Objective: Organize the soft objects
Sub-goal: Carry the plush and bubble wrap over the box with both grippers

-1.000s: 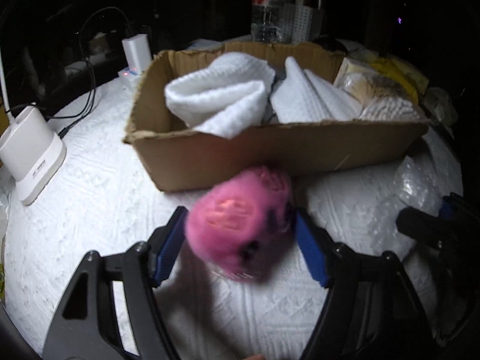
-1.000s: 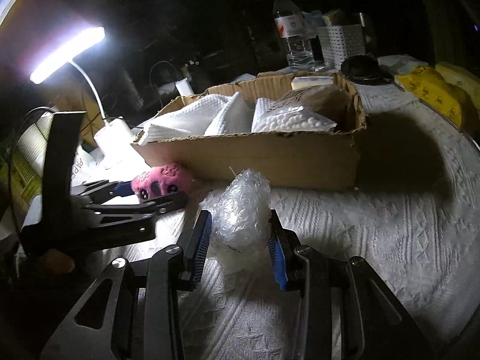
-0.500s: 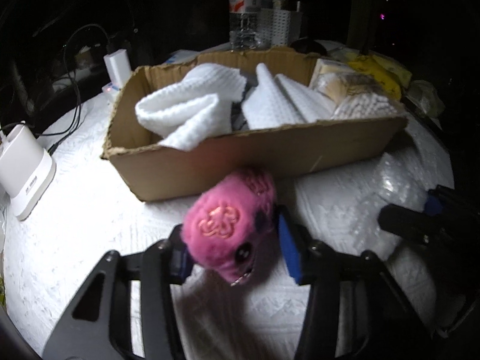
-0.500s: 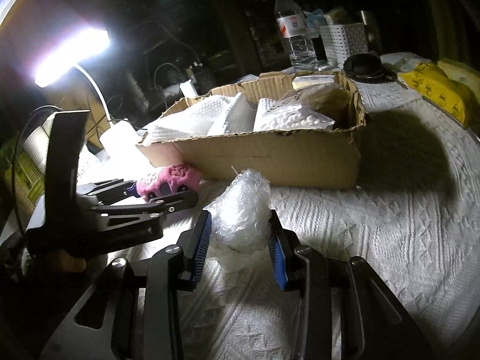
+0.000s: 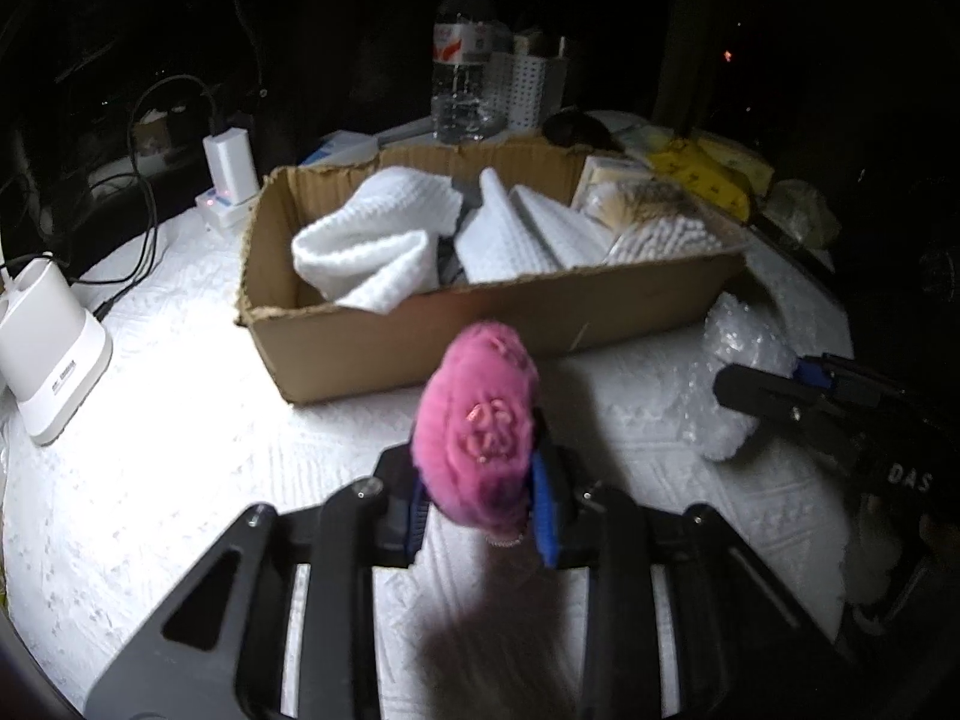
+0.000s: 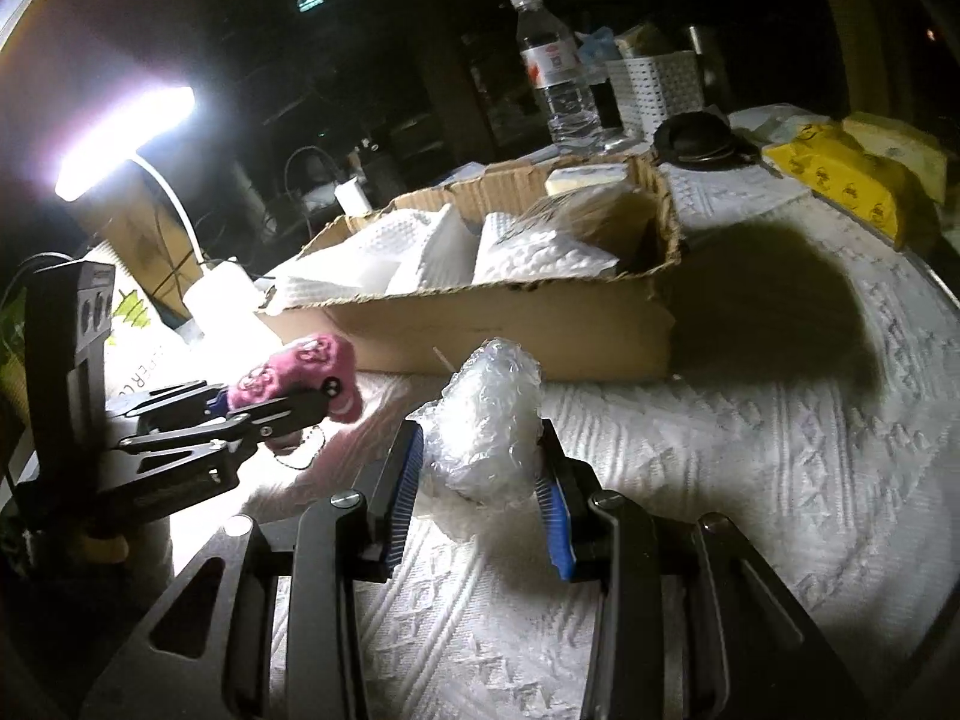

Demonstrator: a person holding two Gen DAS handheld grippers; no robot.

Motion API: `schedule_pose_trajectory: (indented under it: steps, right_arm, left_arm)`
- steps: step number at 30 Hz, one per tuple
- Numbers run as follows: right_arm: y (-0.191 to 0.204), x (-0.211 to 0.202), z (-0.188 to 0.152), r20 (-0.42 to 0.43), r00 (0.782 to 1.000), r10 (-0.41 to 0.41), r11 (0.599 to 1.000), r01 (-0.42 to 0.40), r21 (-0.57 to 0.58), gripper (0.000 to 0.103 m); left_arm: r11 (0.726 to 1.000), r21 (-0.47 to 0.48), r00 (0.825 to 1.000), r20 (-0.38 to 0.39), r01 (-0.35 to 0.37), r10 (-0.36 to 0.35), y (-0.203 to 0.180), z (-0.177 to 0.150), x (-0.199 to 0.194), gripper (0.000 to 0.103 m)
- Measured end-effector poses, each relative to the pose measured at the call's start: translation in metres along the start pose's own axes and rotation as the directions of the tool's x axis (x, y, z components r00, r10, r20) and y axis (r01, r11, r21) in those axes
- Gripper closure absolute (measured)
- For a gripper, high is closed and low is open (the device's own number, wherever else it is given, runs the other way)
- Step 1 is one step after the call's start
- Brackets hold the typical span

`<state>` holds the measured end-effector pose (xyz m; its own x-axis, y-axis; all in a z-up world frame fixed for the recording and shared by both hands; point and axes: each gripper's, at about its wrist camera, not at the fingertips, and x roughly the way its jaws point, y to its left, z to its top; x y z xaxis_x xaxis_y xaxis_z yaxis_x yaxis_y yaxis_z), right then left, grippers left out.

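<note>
The left gripper (image 5: 478,501) had just been closing, and its blue pads pinched the lower part of the pink plush toy (image 5: 477,420), which stood up between the fingers with its embroidered face toward the camera. From the right wrist view the toy appeared clear of the white quilted cover (image 6: 750,480), with a small bead chain dangling below it. Gripping low left the bulk of the toy free above the jaws, probably so that it could be tipped over a box wall.

The right gripper (image 6: 477,480) held its jaws partly spread around the wad of bubble wrap (image 6: 489,420); both pads touched the wad's sides, and it rested on the cover.

The cardboard box (image 5: 480,324) stood just beyond both grippers. It already contained folded white towels (image 5: 372,246) and further soft packets at its right end, which suggested it served as the collection point. The gap between the towels looked like the likeliest slot for the toy. A water bottle (image 5: 462,66) stood behind the box.
</note>
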<state>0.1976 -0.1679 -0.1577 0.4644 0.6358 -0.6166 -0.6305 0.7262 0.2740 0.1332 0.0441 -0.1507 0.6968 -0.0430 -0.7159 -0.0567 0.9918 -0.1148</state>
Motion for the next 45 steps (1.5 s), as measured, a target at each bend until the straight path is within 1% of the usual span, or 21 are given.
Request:
schedule_pose_trajectory:
  steps: [6, 11, 17, 25, 33, 41, 45]
  right_arm:
    - [-0.004, -0.014, 0.008, 0.034, 0.999, -0.023, 1.000, 0.023, 0.002, 0.064]
    - [-0.004, -0.021, 0.016, 0.052, 0.998, -0.033, 0.999, 0.034, -0.013, 0.064]
    - [-0.002, -0.029, 0.029, 0.079, 0.996, -0.044, 0.998, 0.047, -0.034, 0.064]
    - [-0.008, -0.034, 0.046, 0.114, 0.992, -0.055, 0.996, 0.062, -0.057, 0.064]
    - [-0.021, -0.032, 0.069, 0.138, 0.988, -0.075, 0.994, 0.085, -0.070, 0.064]
    - [-0.035, -0.005, 0.083, 0.103, 0.992, -0.073, 0.994, 0.080, -0.070, 0.064]
    - [-0.037, 0.012, 0.085, 0.075, 0.995, -0.072, 0.994, 0.077, -0.079, 0.064]
  left_arm:
    - [0.999, 0.004, 0.999, 0.031, 0.044, -0.044, -0.004, 0.008, -0.017, 0.075]
    - [0.998, 0.023, 0.995, 0.071, 0.064, -0.066, -0.013, 0.022, -0.029, 0.075]
    - [0.995, 0.048, 0.990, 0.105, 0.086, -0.091, -0.021, 0.043, -0.030, 0.075]
    - [0.993, 0.066, 0.988, 0.119, 0.094, -0.102, -0.031, 0.068, -0.016, 0.075]
    - [0.994, 0.041, 0.986, 0.126, 0.106, -0.110, -0.031, 0.085, 0.001, 0.075]
    - [0.993, 0.017, 0.988, 0.103, 0.114, -0.115, -0.027, 0.092, 0.028, 0.074]
    - [0.993, 0.005, 0.991, 0.073, 0.115, -0.115, -0.024, 0.093, 0.044, 0.074]
